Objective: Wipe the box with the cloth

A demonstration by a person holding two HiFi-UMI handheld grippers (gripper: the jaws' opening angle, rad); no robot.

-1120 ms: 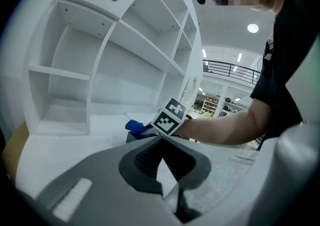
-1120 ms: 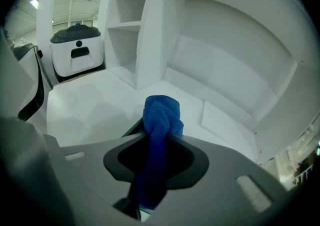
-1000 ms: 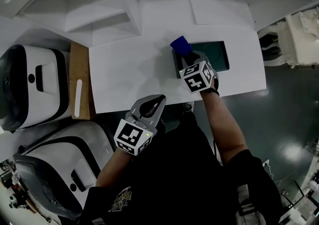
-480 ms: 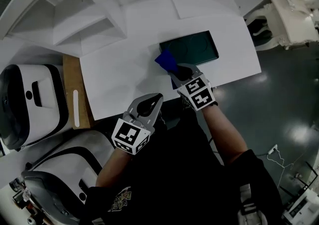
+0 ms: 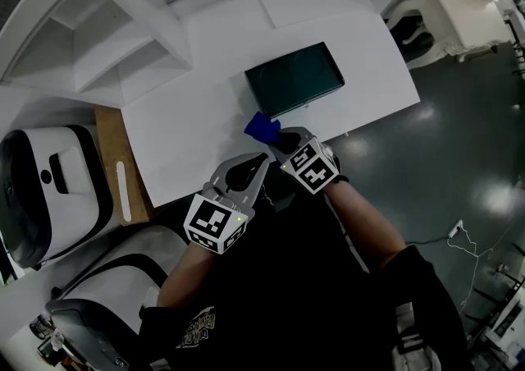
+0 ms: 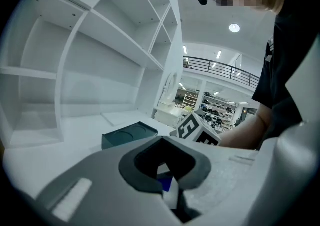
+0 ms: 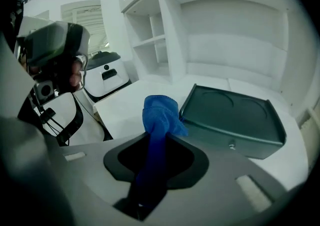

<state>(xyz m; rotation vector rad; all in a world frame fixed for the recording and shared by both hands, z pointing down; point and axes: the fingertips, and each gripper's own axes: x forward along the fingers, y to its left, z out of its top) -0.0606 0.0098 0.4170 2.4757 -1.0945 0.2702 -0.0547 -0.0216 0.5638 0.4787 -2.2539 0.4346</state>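
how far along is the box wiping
Done: the blue cloth is clamped in the right gripper. In hand: it hangs over the white table near its front edge, short of the dark green box and not touching it. Left: bring the cloth onto the box and wipe; whether any wiping has happened doesn't show. The left gripper holds nothing.
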